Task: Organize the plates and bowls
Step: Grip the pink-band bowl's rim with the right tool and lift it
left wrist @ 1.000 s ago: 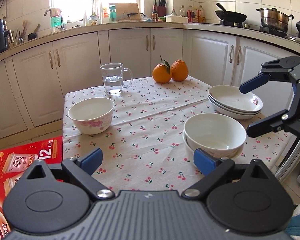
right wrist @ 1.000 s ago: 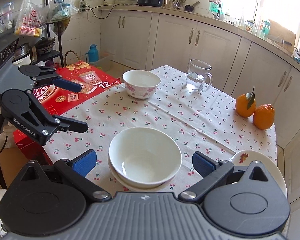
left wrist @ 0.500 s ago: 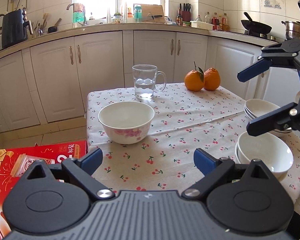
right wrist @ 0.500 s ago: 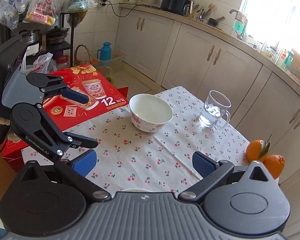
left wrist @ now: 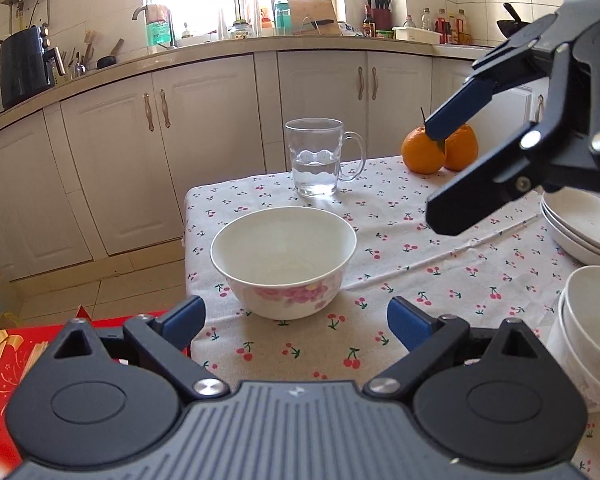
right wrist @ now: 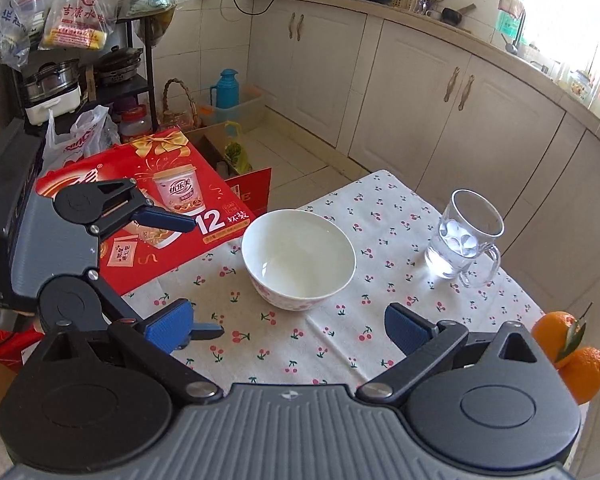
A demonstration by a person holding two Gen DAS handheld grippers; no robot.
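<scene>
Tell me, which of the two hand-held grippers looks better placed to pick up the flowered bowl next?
Probably the left hand-held gripper. It is open, low and square to the flowered bowl, which sits just ahead between its fingers. The right hand-held gripper, also open, looks down on the bowl from higher and farther back.

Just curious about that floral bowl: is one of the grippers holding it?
No, the floral bowl sits free on the tablecloth, with both open grippers clear of it.

Both tools swung left, now facing the floral bowl [left wrist: 283, 261]
</scene>
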